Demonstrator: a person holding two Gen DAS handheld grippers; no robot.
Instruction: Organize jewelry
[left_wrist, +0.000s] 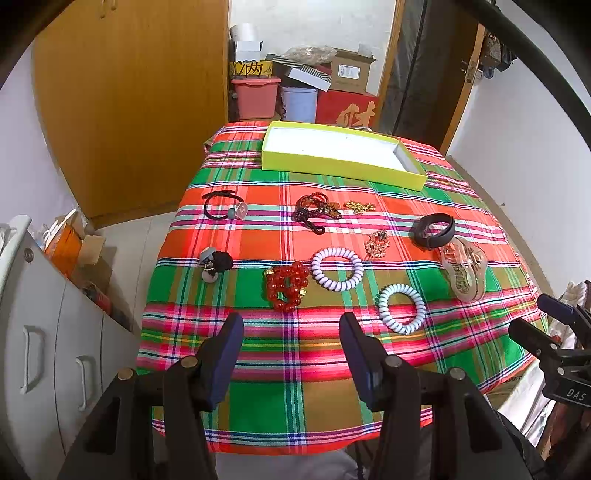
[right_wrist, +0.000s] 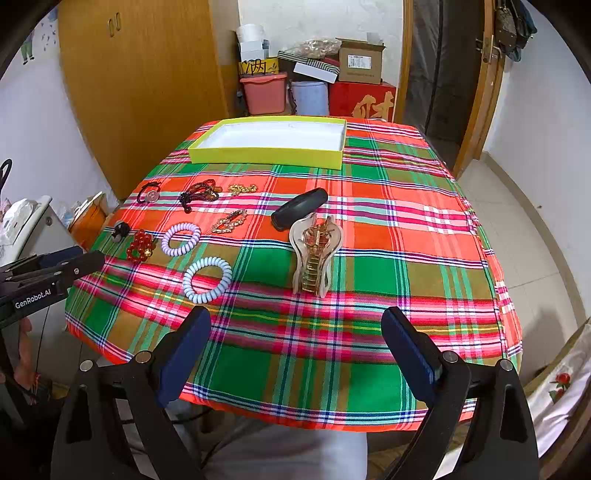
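Plaid red-and-green cloth covers the tabletop (left_wrist: 295, 398), jewelry scattered ahead of both claws, nothing yet in the shallow yellow-walled box (right_wrist: 266, 153) beyond. Left claw (left_wrist: 291, 332) and right claw (right_wrist: 295, 328) hang open, empty. First pick likely: the white spiral coil bracelet (left_wrist: 400, 308) just ahead, right of the left claw.

Wooden wardrobe (right_wrist: 147, 85), stacked boxes (right_wrist: 360, 61)

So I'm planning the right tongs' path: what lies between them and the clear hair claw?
Only bare plaid cloth lies between the open right tongs and the hair claw, as the right wrist view shows.
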